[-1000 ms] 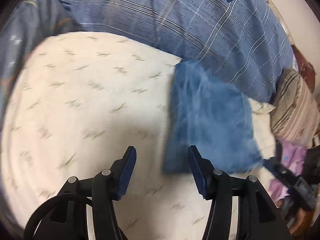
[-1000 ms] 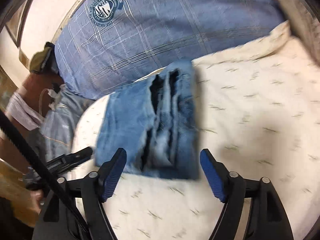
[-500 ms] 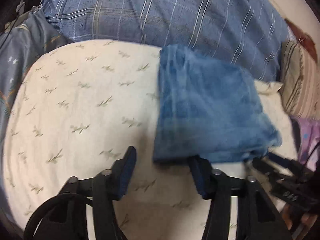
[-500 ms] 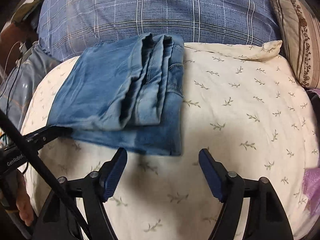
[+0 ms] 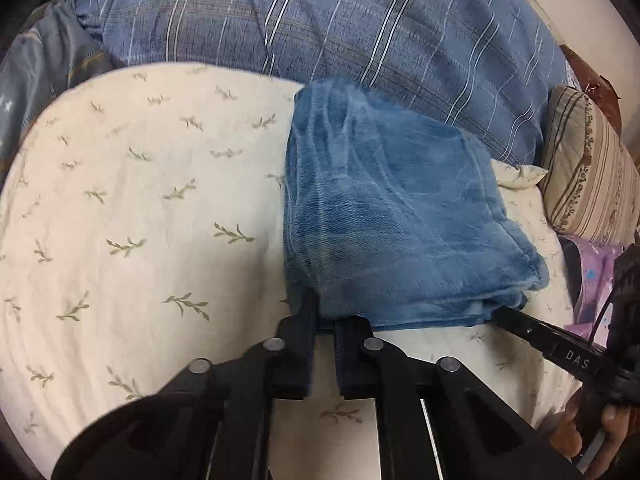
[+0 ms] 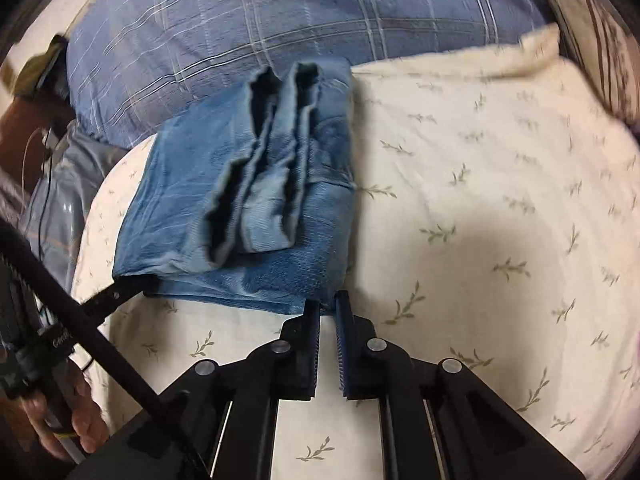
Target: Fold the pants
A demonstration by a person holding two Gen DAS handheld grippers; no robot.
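Note:
The blue jeans (image 5: 392, 220) lie folded into a thick rectangle on the cream leaf-print sheet (image 5: 140, 220). In the right wrist view the jeans (image 6: 248, 200) show their leg hems stacked on top. My left gripper (image 5: 326, 312) is shut on the near left corner of the fold. My right gripper (image 6: 328, 306) is shut on the near right corner. The right gripper's finger also shows in the left wrist view (image 5: 536, 330), and the left one's in the right wrist view (image 6: 116, 294), each at the jeans' edge.
A big blue plaid pillow (image 5: 340, 24) lies just behind the jeans. A striped beige pillow (image 5: 588, 176) and purple cloth (image 5: 592, 268) sit at the right. Grey star-print fabric (image 5: 32, 64) lies at the left. The sheet (image 6: 500, 200) stretches to the right of the jeans.
Both grippers moved in to the near edge of the folded jeans and closed from wide open onto its two near corners.

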